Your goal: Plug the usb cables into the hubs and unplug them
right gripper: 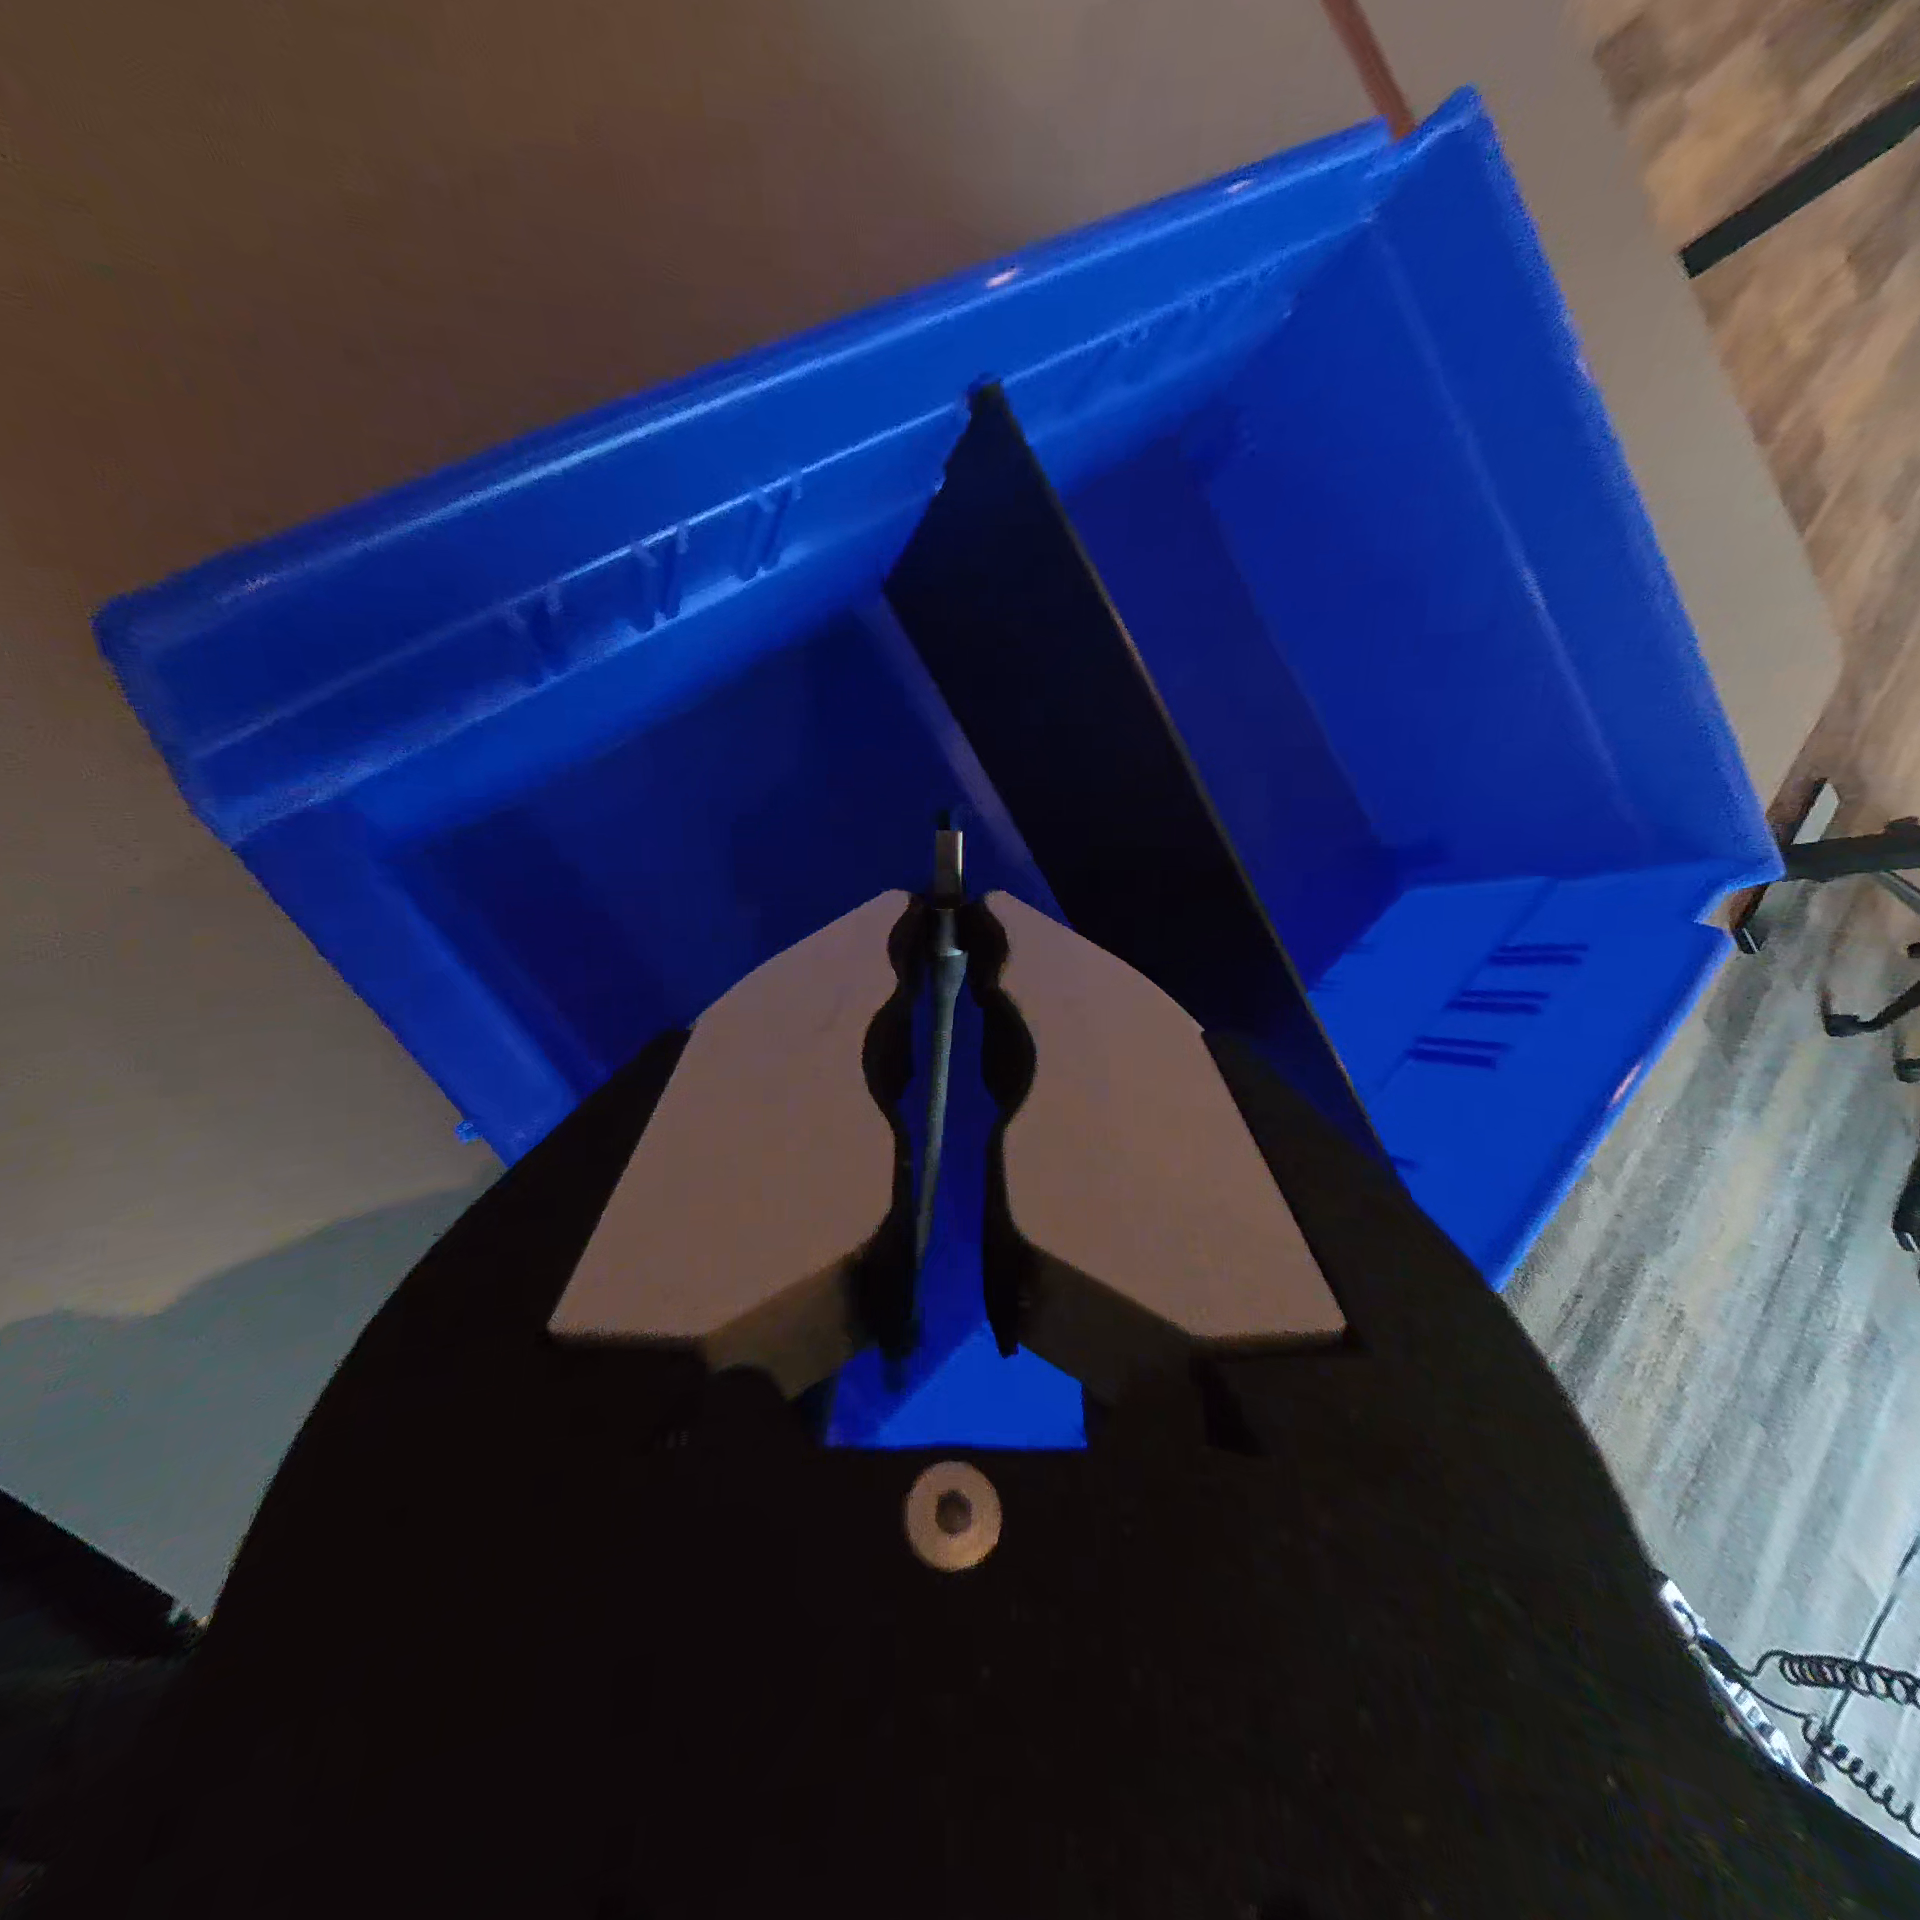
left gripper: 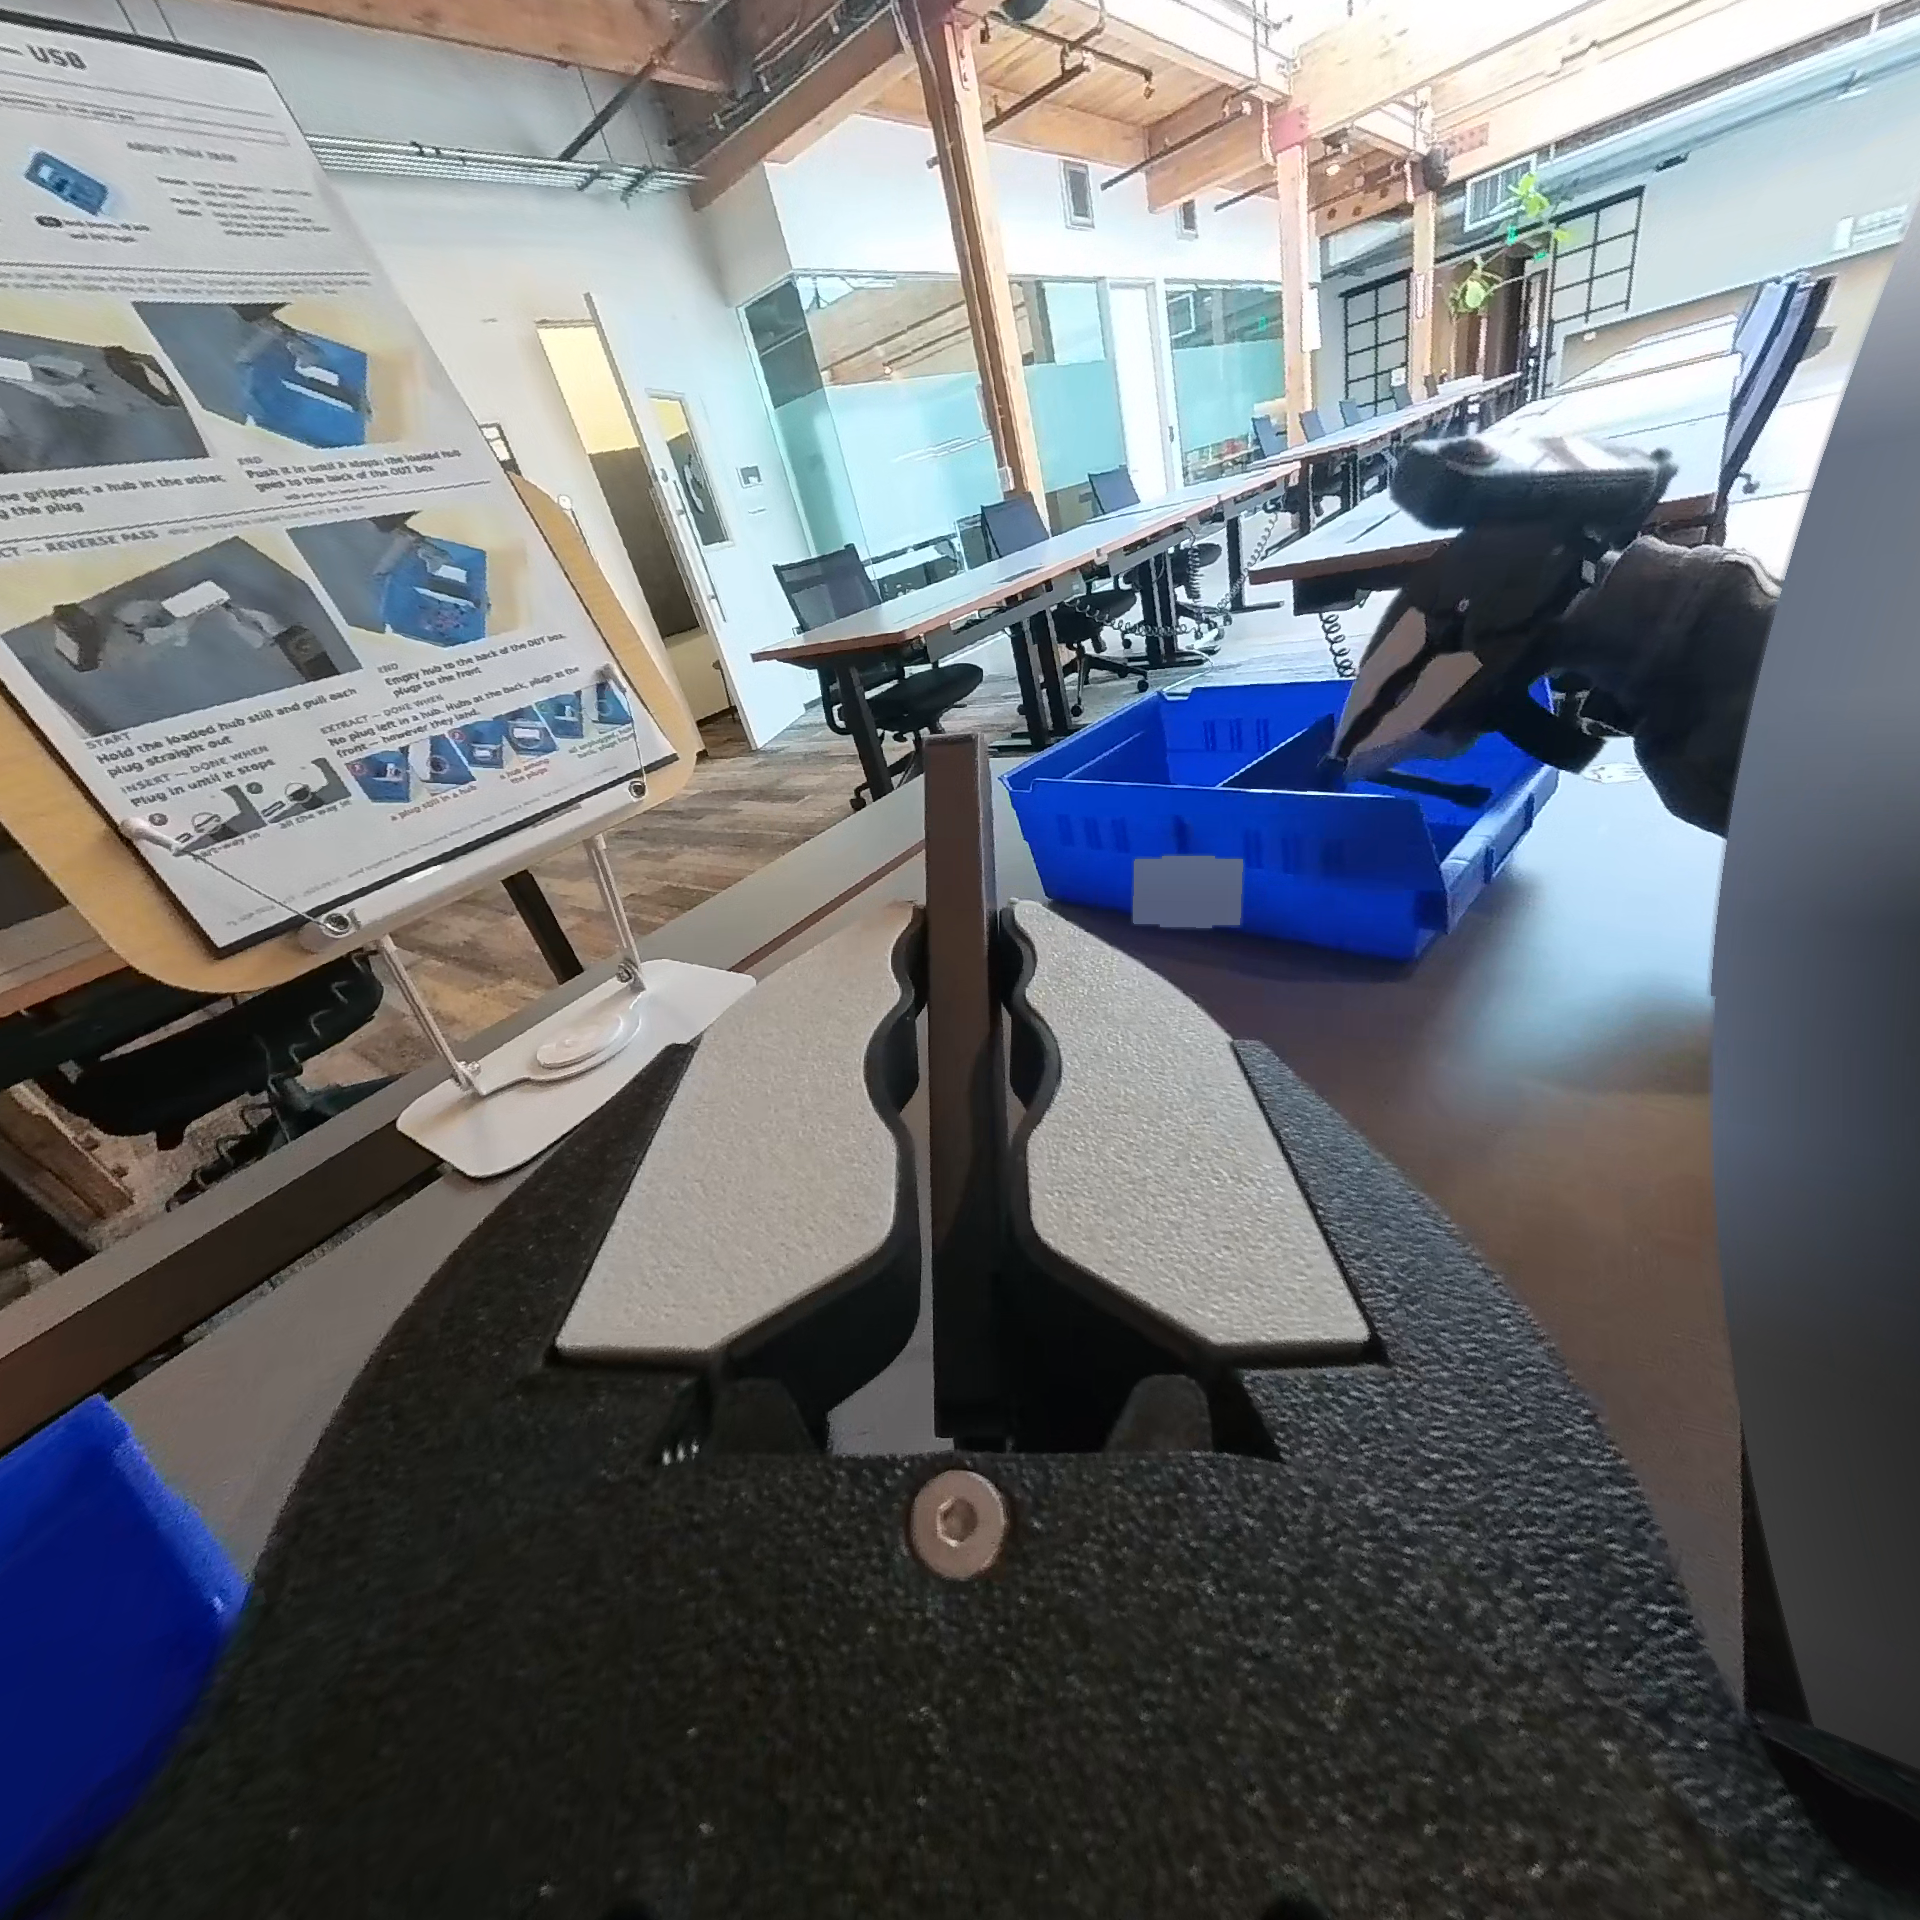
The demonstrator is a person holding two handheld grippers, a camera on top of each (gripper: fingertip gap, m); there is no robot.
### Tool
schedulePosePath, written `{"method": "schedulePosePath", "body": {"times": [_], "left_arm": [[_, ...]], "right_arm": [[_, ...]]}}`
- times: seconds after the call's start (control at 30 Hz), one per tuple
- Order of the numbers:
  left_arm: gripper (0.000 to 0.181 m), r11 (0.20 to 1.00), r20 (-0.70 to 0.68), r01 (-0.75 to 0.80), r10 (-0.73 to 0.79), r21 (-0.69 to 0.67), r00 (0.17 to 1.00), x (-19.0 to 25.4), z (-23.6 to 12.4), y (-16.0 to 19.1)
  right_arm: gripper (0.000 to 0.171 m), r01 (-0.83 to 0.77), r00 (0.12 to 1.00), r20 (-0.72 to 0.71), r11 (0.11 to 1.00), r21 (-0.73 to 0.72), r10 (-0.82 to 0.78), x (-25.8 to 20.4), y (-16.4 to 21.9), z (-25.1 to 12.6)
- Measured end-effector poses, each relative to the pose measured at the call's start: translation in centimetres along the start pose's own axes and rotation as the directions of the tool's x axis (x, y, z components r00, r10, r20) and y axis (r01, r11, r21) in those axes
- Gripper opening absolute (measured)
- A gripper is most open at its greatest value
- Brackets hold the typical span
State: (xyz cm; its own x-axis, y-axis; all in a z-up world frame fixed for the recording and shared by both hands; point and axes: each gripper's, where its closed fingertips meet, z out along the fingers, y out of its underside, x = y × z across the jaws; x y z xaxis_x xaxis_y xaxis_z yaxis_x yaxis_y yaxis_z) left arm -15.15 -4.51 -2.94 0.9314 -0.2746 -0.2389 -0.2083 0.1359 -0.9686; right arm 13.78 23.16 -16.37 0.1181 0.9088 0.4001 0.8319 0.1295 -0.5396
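We see the left gripper (left gripper: 961,940) clamped on a dark flat hub (left gripper: 956,997) standing upright above the table (left gripper: 1455,1091); the right gripper (right gripper: 948,914) pinches a usb cable (right gripper: 940,1049) over the blue bin (right gripper: 644,582), left of its black divider (right gripper: 1091,727).

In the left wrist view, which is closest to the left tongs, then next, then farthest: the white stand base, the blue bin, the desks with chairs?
1. White stand base, left of the left tongs.
2. Blue bin, ahead right.
3. Desks with chairs, far behind.
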Motion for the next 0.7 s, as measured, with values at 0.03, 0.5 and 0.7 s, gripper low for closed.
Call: {"method": "schedulePosePath", "body": {"times": [0.03,0.5,0.7], "left_arm": [[0.012,1.0,0.0,0.002,-0.002,0.0,1.0,0.0,0.0,0.0],[0.012,1.0,-0.006,0.021,-0.021,-0.008,1.0,0.0,0.3,0.4],[0.012,0.999,-0.008,0.036,-0.036,-0.01,0.999,-0.1,0.2,0.4]], "right_arm": [[0.007,0.004,1.0,0.001,1.0,-0.006,-0.004,0.0,0.2,0.1],[0.048,-0.111,0.99,0.0,0.791,0.602,0.14,1.7,-7.9,-7.0],[0.032,-0.31,0.95,0.278,0.351,0.884,0.141,0.7,-13.3,-15.1]]}}
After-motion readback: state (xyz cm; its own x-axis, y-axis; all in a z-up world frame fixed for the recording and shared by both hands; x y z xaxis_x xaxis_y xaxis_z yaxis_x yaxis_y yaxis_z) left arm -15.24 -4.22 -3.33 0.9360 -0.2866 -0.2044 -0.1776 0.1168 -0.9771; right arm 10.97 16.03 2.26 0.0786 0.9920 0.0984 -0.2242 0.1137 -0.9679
